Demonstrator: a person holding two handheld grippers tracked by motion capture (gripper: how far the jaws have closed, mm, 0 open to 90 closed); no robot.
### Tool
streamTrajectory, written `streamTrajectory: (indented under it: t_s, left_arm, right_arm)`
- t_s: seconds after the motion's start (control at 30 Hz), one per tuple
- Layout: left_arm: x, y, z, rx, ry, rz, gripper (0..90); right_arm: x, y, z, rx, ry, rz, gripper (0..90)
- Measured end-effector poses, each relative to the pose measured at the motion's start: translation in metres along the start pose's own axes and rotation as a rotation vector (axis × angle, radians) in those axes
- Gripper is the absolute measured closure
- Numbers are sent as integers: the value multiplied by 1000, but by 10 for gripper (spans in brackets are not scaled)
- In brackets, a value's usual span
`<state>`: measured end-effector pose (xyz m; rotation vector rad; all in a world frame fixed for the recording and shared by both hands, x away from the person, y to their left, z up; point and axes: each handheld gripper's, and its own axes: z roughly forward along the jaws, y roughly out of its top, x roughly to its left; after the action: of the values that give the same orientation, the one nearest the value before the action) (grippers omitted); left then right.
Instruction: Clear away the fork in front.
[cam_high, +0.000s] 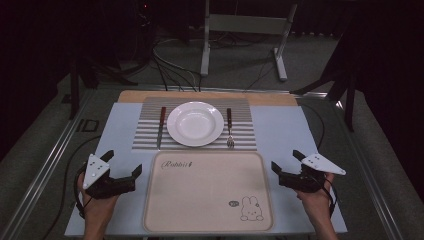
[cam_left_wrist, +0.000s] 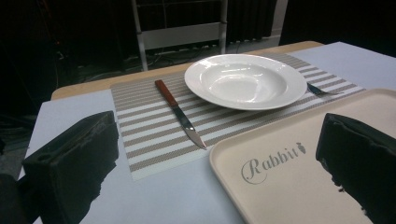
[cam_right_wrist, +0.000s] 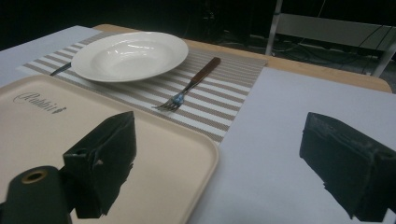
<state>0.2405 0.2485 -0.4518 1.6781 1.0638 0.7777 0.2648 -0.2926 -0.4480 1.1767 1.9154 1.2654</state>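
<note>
A white plate (cam_high: 195, 123) sits in the middle of a striped placemat (cam_high: 145, 131) at the far side of the table. A knife (cam_high: 161, 126) with a brown handle lies left of the plate, a fork (cam_high: 229, 128) right of it. In front of the mat lies a beige tray (cam_high: 207, 192) marked "Rabbit". My left gripper (cam_high: 122, 164) is open beside the tray's left edge, holding nothing. My right gripper (cam_high: 286, 160) is open beside the tray's right edge, also holding nothing. The left gripper view shows the plate (cam_left_wrist: 245, 80), knife (cam_left_wrist: 180, 112) and tray (cam_left_wrist: 280, 177); the right gripper view shows the fork (cam_right_wrist: 189, 86).
A pale blue cover (cam_high: 280, 127) lies over the wooden table (cam_high: 210, 96). Metal frame legs (cam_high: 240, 35) and cables (cam_high: 172, 70) are on the floor beyond the table. Dark drapes stand on both sides.
</note>
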Motion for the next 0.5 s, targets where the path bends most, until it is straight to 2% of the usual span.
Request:
streamTrajectory:
  t_s: [0.2, 0.27, 0.5]
  left_arm:
    - [0, 0, 0, 2, 12, 3, 1]
    - [0, 0, 0, 4, 13, 3, 1]
    - [-1, 0, 1, 9, 15, 10, 1]
  right_arm:
    - [1, 5, 5, 3, -7, 5, 111]
    - [1, 7, 9, 11, -15, 24, 111]
    - [2, 10, 19, 21, -13, 43, 112]
